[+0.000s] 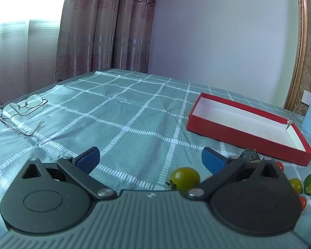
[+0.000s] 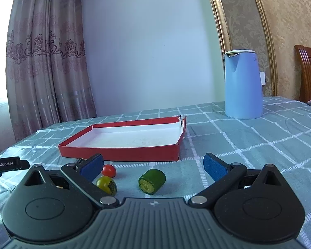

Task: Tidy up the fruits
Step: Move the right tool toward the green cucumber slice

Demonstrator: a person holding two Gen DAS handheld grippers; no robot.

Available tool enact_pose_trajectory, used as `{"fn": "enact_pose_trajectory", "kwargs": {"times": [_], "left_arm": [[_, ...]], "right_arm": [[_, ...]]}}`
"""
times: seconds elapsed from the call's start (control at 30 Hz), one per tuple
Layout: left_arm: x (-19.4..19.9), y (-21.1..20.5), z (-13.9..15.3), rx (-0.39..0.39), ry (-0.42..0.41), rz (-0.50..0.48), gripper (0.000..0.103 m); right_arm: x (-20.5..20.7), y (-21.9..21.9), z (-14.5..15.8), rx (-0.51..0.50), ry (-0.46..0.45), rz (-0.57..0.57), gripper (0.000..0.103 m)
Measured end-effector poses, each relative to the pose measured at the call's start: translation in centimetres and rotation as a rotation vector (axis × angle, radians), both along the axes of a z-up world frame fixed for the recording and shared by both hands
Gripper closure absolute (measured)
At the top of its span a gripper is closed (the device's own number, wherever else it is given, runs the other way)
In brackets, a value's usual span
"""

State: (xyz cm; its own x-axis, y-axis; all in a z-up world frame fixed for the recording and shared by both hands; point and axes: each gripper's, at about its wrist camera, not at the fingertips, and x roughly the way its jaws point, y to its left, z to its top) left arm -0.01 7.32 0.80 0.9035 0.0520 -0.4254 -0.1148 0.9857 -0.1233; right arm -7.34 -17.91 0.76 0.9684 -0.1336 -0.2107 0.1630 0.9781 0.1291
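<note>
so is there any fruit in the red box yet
No, the red box shows only its bare white floor, and the cucumber piece lies on the cloth before it.

Left gripper (image 1: 151,159) and right gripper (image 2: 153,165), black linkage arms, blue textured pads (image 2: 214,167), silver pivot screws, ribbed grey bodies

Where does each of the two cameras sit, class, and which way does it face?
Left wrist: sits on the left gripper, facing across the checked cloth toward glasses and curtain; its open blue-padded fingers show.
Right wrist: sits on the right gripper, facing the red box and blue kettle; its open fingers show, part of a hand at left.
Shared: red box, cucumber piece, small tomatoes.
</note>
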Motion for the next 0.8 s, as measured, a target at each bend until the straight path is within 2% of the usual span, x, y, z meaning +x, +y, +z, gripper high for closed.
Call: {"fn": "enact_pose_trajectory", "kwargs": {"times": [0.53,0.8], "left_arm": [[0.4,-0.1,0.0,0.011,0.028,-0.021,0.0],[0.7,0.0,-0.1,-0.015,0.038,-0.094,0.0]], "right_arm": [[0.2,0.0,-0.1,-0.054,0.053,0.036,0.0],[1.4,-0.4,-0.4,-0.063,0.122,0.03,0.0]]}}
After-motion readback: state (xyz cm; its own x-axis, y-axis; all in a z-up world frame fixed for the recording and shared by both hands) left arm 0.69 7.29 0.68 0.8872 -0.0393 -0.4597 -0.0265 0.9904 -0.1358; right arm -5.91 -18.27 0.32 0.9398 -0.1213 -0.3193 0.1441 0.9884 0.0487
